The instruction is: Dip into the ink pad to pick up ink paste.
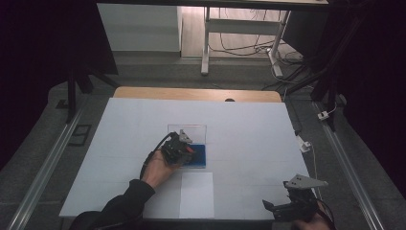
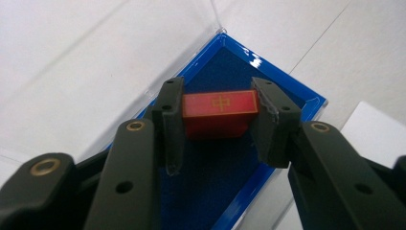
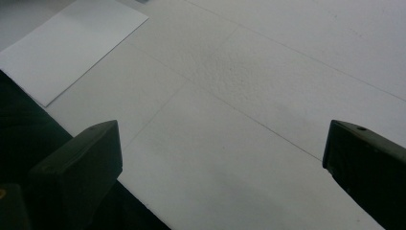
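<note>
The left gripper (image 2: pixel 218 125) has its jaws pinching a small red block (image 2: pixel 218 109), one pad against each short end, with the gold-lined top face showing between them. The block sits over the dark blue lining of a blue tray (image 2: pixel 313 101), which has a clear lid (image 1: pixel 187 130) standing up at its far side; whether the block rests on the lining or is raised just off it cannot be told. In the high view this tray (image 1: pixel 200 157) lies near the middle of the white surface (image 1: pixel 249 129), with the left gripper (image 1: pixel 179 146) coming in at it from about 7 o'clock. A white sheet of paper (image 1: pixel 197 194) lies just beyond the tray toward 6 o'clock, bare. The right gripper (image 1: pixel 275 207) waits well apart at about 4 o'clock near the surface's edge, its jaws spread wide over bare surface and holding nothing. By my reading the grasp is made, while carrying the block out of the tray or settling it into place there is not yet done.
</note>
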The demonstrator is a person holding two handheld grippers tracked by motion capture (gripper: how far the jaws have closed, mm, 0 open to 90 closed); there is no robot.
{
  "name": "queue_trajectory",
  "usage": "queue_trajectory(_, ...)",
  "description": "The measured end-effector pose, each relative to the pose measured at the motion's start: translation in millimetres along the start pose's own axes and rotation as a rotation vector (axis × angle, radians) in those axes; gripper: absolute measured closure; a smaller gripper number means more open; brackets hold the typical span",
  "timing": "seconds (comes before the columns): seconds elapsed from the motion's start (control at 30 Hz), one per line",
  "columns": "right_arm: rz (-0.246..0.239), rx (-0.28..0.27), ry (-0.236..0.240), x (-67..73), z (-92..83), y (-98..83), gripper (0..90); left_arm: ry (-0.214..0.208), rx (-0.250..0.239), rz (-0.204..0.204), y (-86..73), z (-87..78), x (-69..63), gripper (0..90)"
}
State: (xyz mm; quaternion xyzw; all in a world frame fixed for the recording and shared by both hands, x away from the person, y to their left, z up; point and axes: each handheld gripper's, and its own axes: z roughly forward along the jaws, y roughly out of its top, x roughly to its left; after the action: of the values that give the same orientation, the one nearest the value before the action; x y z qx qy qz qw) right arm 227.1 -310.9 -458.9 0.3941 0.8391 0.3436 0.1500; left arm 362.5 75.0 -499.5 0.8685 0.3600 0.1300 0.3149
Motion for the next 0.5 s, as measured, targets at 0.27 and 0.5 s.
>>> queue_trajectory(0.27, 0.000, 0.001, -0.001, 0.0, 0.1, 0.0, 0.3, -0.050, -0.009, -0.043, -1.3, 0.5, 8.4, 58.9)
queue_trajectory(0.5, -0.002, 0.003, 0.001, 0.1, 0.3, 0.1, 0.3, 0.027, 0.011, 0.025, 2.3, 0.5, -4.9, 58.9)
